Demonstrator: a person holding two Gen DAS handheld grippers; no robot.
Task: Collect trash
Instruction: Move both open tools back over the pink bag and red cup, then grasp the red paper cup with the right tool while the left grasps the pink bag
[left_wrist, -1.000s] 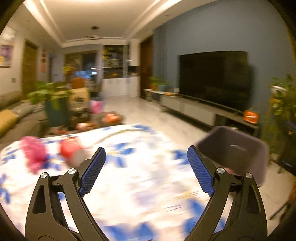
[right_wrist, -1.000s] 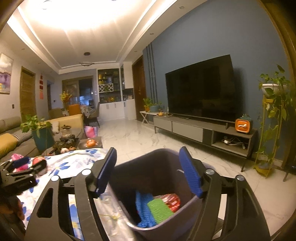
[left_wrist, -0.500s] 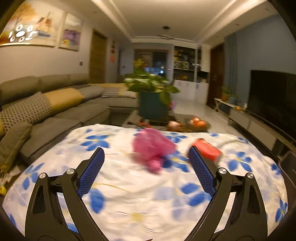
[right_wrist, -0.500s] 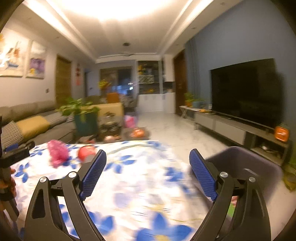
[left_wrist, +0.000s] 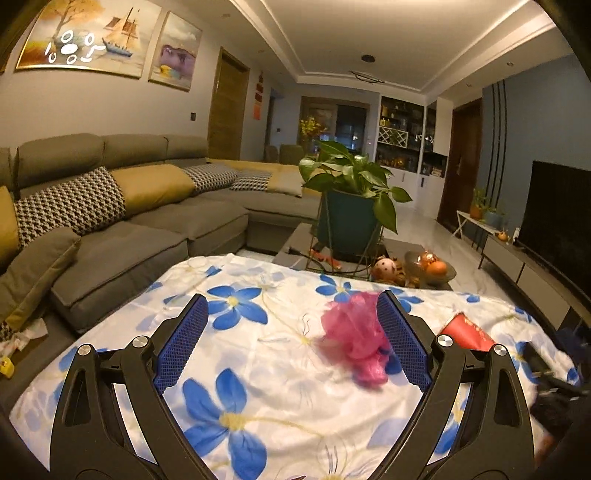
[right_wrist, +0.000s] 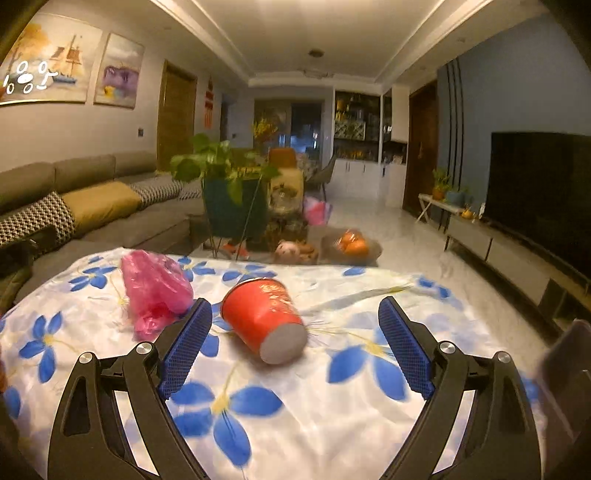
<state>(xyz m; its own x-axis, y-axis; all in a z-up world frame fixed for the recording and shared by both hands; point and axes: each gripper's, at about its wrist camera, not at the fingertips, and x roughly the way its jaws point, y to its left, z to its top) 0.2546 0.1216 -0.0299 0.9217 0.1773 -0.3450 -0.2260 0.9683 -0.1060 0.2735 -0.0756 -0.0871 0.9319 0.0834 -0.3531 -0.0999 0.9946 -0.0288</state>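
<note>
Two pieces of trash lie on the table (right_wrist: 92, 314), which is covered with a white cloth printed with blue flowers. The red paper cup (right_wrist: 264, 319) rests on its side, its grey base turned toward the right wrist camera and its open mouth away. Just beside it, to its left in that view, sits the crumpled pink plastic bag (right_wrist: 153, 291).

The right tongs (right_wrist: 295, 347) are released, their jaws having just been opening, and they stand wide with nothing pressed between the pads; the cup lies ahead of them, nearer the left pad. The left tongs (left_wrist: 293, 339) are also released and wide, and the pink plastic bag (left_wrist: 354, 339) sits just ahead of them, close against the right-hand pad, not gripped.

The cup looks light and thin-walled, so it should crush or roll if squeezed hard. A gentle pinch across its middle, or over the rim at the mouth, seems the safest hold. No contents are visible from this angle; its inside is hidden.

The bag is soft, nearly weightless and slippery, likely to slump or slide out of a shallow grip. Gathering the thickest bunch of folds between the pads should hold best. Whether anything is inside it cannot be told.

At the right edge of the right wrist view a dark container wall (right_wrist: 565, 365) shows, probably the trash bin; its inside is out of view.
</note>
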